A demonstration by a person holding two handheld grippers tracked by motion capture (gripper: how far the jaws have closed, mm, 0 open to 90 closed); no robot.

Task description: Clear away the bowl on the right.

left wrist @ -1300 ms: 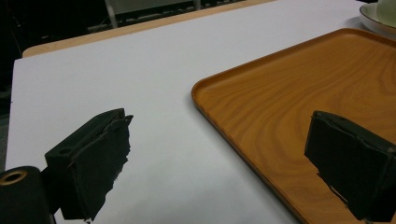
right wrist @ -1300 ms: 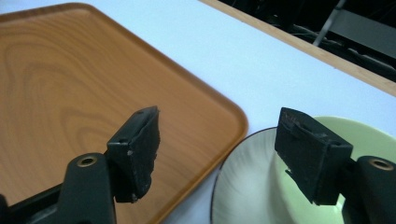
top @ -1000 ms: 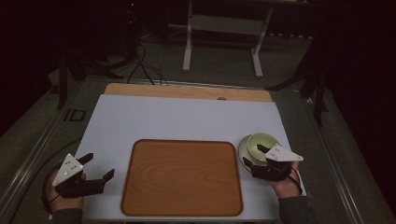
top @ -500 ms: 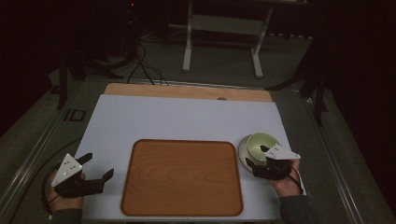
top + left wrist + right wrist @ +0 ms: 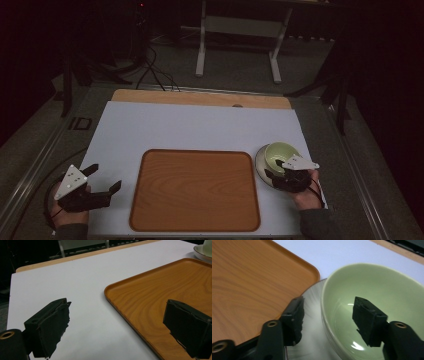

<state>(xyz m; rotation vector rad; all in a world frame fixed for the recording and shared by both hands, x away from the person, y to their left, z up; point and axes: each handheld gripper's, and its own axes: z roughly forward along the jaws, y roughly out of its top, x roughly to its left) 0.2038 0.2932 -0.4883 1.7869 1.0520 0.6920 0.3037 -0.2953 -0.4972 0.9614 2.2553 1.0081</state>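
right gripper view, right gripper (image 5: pixel 327 320) jaws apart astride green bowl (image 5: pixel 387 302) rim, left gripper (image 5: pixel 102 180) wide open, empty

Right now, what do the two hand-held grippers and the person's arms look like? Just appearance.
Both are black two-jaw tools. The left hand-held gripper carries a pale grey three-cornered plate with small dark dots on top, and a dark cable loops out behind it. The right hand-held gripper has the same plate and a thin dark cable. Close up, the jaws are blocky, matte black pads with round brass-coloured fittings at the base. Dark grey sleeves cover both wrists.
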